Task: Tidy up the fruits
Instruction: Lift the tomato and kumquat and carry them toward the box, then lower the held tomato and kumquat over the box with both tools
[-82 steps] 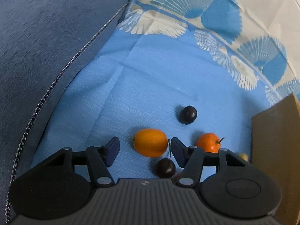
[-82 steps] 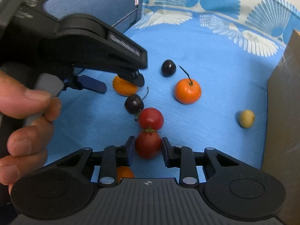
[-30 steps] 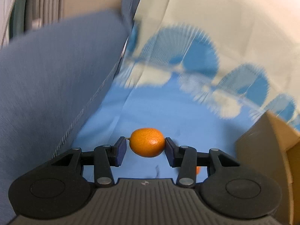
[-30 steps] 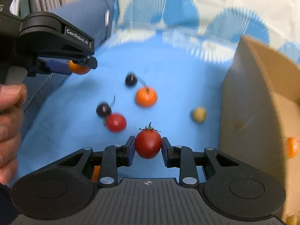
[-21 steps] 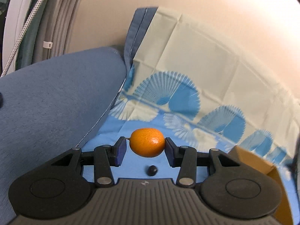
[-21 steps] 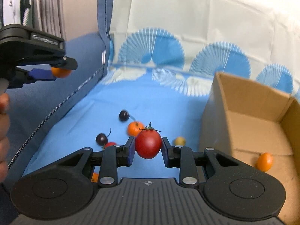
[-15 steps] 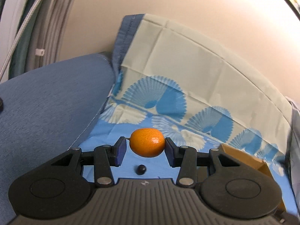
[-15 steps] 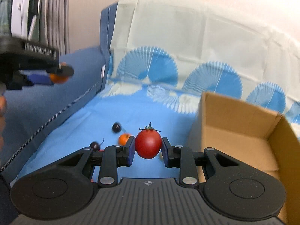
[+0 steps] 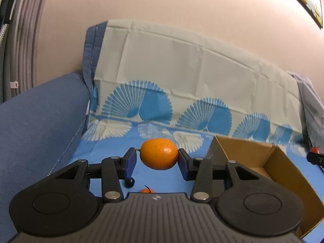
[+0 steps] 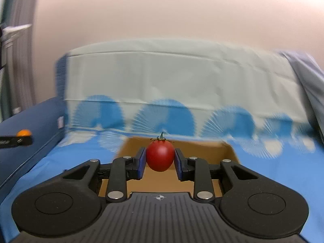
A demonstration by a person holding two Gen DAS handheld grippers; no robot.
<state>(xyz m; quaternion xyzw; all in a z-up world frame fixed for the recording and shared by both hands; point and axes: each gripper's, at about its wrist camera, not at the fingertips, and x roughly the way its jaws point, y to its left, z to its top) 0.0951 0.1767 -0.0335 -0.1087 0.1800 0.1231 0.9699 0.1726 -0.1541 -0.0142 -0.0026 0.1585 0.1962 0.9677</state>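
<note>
Blue cloth [image 9: 113, 147] with white fan prints covering a blue sofa seat [image 9: 36, 125] and running up a pale backrest panel against a plain pinkish wall. Holding an oval orange kumquat-like fruit [image 9: 159, 154] crosswise in the left hand-held gripper [image 9: 155, 161], long axis spanning the gap, right pad pressing on one end, a thin stem meeting the left pad. Clamping a round red cherry tomato [image 10: 160, 156] with a green stalk, stalk upward, in the right hand-held gripper [image 10: 160, 163], both pads pressed on its sides. Showing the open brown cardboard box [image 10: 202, 154] straight ahead of and below the right hand-held gripper, the tomato seen against its inner wall; in the left wrist view, lying off to the right of the kumquat-like fruit [image 9: 263, 162]. Judging the right hand the nearer to the box and likely first to drop its fruit, the left needing a swing rightward. Leaving a small dark round fruit [image 9: 129, 182] and the top of an orange stemmed fruit [image 9: 147, 190] on the cloth, half hidden below the left hand-held gripper. Blurring much of the right wrist view.
</note>
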